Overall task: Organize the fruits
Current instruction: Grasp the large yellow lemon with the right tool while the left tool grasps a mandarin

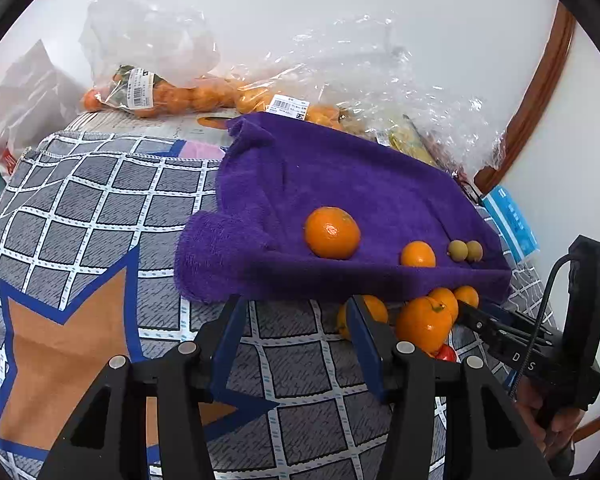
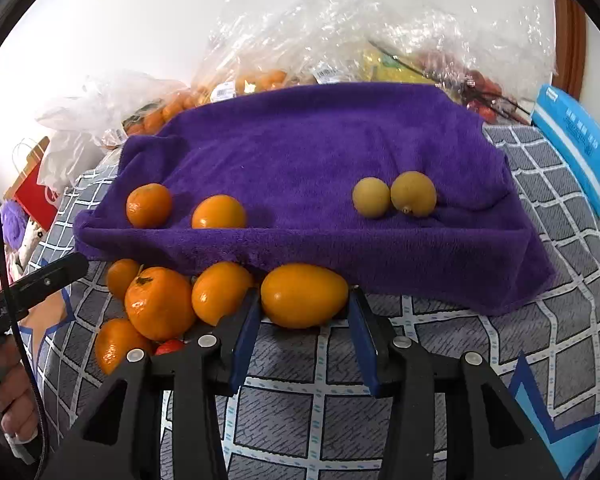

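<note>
We see a purple towel (image 2: pixel 320 152) spread over a checked cloth (image 2: pixel 440 360), and we count four fruits on it: two oranges at its left, one (image 2: pixel 149 205) farther left than the other (image 2: pixel 219 212), and two small yellow-green fruits (image 2: pixel 394 197) touching each other at its right. In the left wrist view these same four sit in a row near the towel's front edge, with the big orange (image 1: pixel 332 233) leftmost.

In front of the towel's edge lies a loose pile on the cloth. From the right wrist view we count five orange fruits there: an oval one (image 2: pixel 304 295), a round one (image 2: pixel 220 292) just beside it, a large one with a green stem (image 2: pixel 159 303), one behind it (image 2: pixel 121 277) and one below it (image 2: pixel 114 344). One small red fruit (image 2: pixel 170 346) peeks out under them.

Our right tool (image 2: pixel 304 312) stands spread, its blue pads either side of the oval fruit; we cannot tell whether they touch it. Our left tool (image 1: pixel 296 320) is spread over bare cloth, with nothing between its fingers, just left of the pile.

Behind the towel we count two clear bags of oranges (image 1: pixel 172 96); more plastic wrap (image 2: pixel 380 20) holds things we cannot make out. A blue packet (image 2: pixel 580 152) lies at the right.
</note>
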A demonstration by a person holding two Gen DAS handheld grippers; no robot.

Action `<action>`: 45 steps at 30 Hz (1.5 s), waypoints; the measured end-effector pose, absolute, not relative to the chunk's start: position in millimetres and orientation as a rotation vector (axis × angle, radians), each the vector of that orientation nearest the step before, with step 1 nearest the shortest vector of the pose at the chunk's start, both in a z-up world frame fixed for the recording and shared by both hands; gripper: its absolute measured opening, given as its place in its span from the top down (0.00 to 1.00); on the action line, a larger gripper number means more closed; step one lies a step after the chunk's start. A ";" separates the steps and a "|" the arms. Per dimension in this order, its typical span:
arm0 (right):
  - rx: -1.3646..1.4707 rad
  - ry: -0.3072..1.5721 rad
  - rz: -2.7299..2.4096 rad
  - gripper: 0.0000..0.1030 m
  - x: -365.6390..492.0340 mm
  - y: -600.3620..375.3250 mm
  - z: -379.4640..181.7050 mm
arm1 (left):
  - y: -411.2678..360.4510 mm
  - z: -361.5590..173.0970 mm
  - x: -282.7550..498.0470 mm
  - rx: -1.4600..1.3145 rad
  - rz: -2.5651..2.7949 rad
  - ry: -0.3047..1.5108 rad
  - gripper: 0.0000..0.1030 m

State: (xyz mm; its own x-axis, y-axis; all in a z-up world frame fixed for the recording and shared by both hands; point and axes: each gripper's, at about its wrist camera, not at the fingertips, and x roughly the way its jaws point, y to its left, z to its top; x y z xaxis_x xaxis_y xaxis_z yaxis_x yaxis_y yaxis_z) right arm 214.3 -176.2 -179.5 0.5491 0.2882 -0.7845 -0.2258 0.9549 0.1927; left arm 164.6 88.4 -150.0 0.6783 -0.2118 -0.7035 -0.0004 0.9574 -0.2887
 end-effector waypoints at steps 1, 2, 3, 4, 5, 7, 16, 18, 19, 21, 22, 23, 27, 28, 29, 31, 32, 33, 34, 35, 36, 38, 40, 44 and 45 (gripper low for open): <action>0.068 0.939 0.303 0.58 214.1 -176.0 -179.7 | 89.0 -150.6 164.8 -0.278 -0.119 0.820 0.51; 0.062 0.934 0.300 0.58 213.5 -175.4 -179.7 | 89.2 -151.4 165.2 -0.278 -0.117 0.823 0.51; 0.052 0.928 0.297 0.58 211.9 -174.7 -179.0 | 88.9 -152.3 165.8 -0.277 -0.117 0.828 0.52; 0.047 0.924 0.297 0.58 211.0 -174.3 -178.5 | 88.2 -153.0 166.2 -0.276 -0.121 0.833 0.51; 0.042 0.919 0.298 0.58 209.6 -174.3 -177.8 | 86.9 -153.7 165.9 -0.273 -0.126 0.834 0.51; 0.035 0.908 0.299 0.58 206.5 -175.3 -175.8 | 84.2 -154.4 165.4 -0.261 -0.131 0.834 0.51; -0.019 0.860 0.305 0.58 189.2 -179.6 -168.9 | 64.6 -156.1 163.4 -0.238 -0.254 0.843 0.52; -0.028 0.854 0.307 0.58 185.2 -181.4 -168.2 | 57.2 -157.7 163.6 -0.203 -0.248 0.854 0.52; -0.032 0.854 0.308 0.58 182.9 -182.2 -168.3 | 54.7 -158.4 164.1 -0.192 -0.240 0.864 0.52; -0.043 0.856 0.316 0.58 177.6 -184.6 -169.3 | 51.1 -158.9 165.6 -0.188 -0.225 0.892 0.53; -0.043 0.856 0.324 0.58 174.8 -186.5 -169.7 | 50.6 -158.5 166.3 -0.200 -0.229 0.899 0.53; -0.041 0.856 0.330 0.58 173.6 -187.5 -169.5 | 50.2 -157.9 166.7 -0.210 -0.233 0.902 0.53; -0.042 0.834 0.329 0.58 169.6 -192.5 -166.4 | 47.6 -155.3 172.4 -0.194 -0.195 0.895 0.53; -0.047 0.831 0.322 0.58 168.9 -193.3 -166.4 | 46.6 -155.6 175.1 -0.188 -0.186 0.900 0.53; -0.049 0.829 0.321 0.58 168.4 -193.9 -166.3 | 45.3 -156.5 178.0 -0.186 -0.188 0.909 0.53; -0.053 0.827 0.322 0.58 167.6 -194.7 -166.7 | 41.7 -159.0 183.7 -0.177 -0.206 0.929 0.53; -0.054 0.832 0.326 0.58 167.9 -194.6 -167.4 | 39.2 -160.6 186.3 -0.162 -0.217 0.938 0.53; -0.055 0.837 0.330 0.58 168.7 -194.0 -168.3 | 35.9 -162.2 188.7 -0.137 -0.215 0.943 0.53; -0.058 0.847 0.336 0.58 169.9 -192.9 -169.6 | 32.9 -163.2 190.2 -0.105 -0.195 0.934 0.55; -0.061 0.853 0.340 0.58 170.8 -191.7 -170.4 | 31.3 -164.0 190.2 -0.087 -0.183 0.920 0.62; -0.065 0.855 0.343 0.58 171.6 -190.7 -170.6 | 30.4 -164.9 190.0 -0.078 -0.186 0.901 0.68; -0.077 0.855 0.358 0.58 171.1 -187.7 -171.1 | 32.1 -165.6 188.9 -0.085 -0.197 0.881 0.68; -0.088 0.857 0.367 0.58 171.5 -185.2 -171.9 | 36.0 -165.7 186.8 -0.105 -0.217 0.871 0.68; -0.100 0.894 0.358 0.58 176.3 -182.1 -176.9 | 40.3 -166.3 183.5 -0.135 -0.226 0.870 0.68; -0.097 0.897 0.359 0.58 177.5 -182.4 -177.1 | 40.3 -166.3 183.3 -0.138 -0.226 0.870 0.68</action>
